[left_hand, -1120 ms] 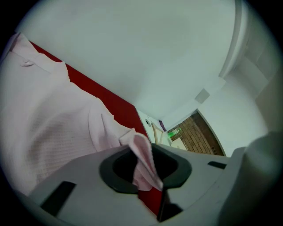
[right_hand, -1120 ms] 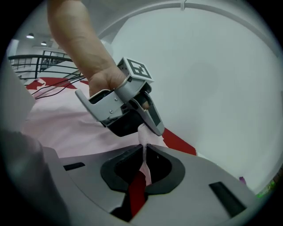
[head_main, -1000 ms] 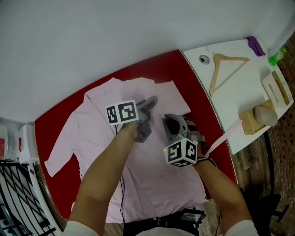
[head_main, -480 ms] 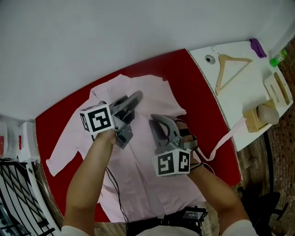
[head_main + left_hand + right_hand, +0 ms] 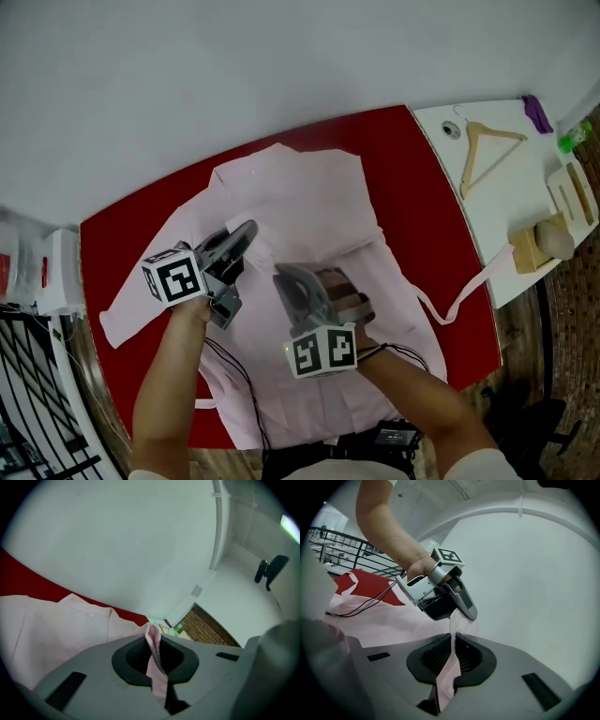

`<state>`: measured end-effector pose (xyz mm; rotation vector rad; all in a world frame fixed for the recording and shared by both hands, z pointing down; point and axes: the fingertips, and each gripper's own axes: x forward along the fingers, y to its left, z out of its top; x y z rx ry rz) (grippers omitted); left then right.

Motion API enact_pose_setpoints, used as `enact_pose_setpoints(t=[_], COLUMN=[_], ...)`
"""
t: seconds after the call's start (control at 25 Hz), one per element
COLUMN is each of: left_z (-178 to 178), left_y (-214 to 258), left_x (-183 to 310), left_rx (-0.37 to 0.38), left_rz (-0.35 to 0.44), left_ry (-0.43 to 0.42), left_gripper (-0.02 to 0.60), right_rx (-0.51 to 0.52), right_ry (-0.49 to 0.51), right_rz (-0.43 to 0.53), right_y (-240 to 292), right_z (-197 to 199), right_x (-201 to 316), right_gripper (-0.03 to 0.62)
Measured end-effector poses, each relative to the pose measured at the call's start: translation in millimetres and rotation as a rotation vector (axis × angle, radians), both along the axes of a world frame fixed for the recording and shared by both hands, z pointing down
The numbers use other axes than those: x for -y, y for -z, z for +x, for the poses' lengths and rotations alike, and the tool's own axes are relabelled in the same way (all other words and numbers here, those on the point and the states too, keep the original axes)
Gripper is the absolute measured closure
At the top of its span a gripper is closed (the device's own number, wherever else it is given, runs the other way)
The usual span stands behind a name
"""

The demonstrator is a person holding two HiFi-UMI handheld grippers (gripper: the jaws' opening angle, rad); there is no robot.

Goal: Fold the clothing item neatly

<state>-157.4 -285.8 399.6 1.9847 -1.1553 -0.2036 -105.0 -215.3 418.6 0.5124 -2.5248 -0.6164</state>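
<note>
On the head view, my left gripper [image 5: 246,231] and right gripper [image 5: 281,274] sit close together over the middle of the pink shirt [image 5: 314,192]. The shirt lies spread on the red table [image 5: 412,169], collar end toward the far edge, with one sleeve out to the left. A pink strip of it trails off near the table's right edge. Beside that stands a white table [image 5: 511,211] with a wooden hanger [image 5: 487,150] on it.

On the left gripper view, the jaws are pressed together on a thin fold of the shirt, which stands up between them. The rest of the cloth lies down to the left on the red top.

On the right gripper view, the jaws pinch another narrow fold. The pink cloth runs from them up to the left gripper's tips just ahead. Thin black cables [image 5: 356,604] drape over the shirt at the left.
</note>
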Motion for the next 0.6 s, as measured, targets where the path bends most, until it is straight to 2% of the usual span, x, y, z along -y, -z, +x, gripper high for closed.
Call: enact_pose_setpoints(t=[0.32, 0.52, 0.6], left_z=[-32, -37, -43], left_y=[-55, -94, -104], left_x=[-34, -42, -42], left_rx=[0.029, 0.057, 0.075], left_rz=[-0.115, -0.206, -0.229], left_ry=[0.021, 0.010, 0.019], left_gripper=[0.571, 0.571, 0.571], right_rx=[-0.101, -0.188, -0.204], right_ry=[0.060, 0.093, 0.108], right_rz=[-0.068, -0.171, -0.192], right_y=[-47, -84, -92], right_z=[-26, -22, -17], right_x=[-32, -45, -49], right_gripper=[0.560, 0.559, 0.531])
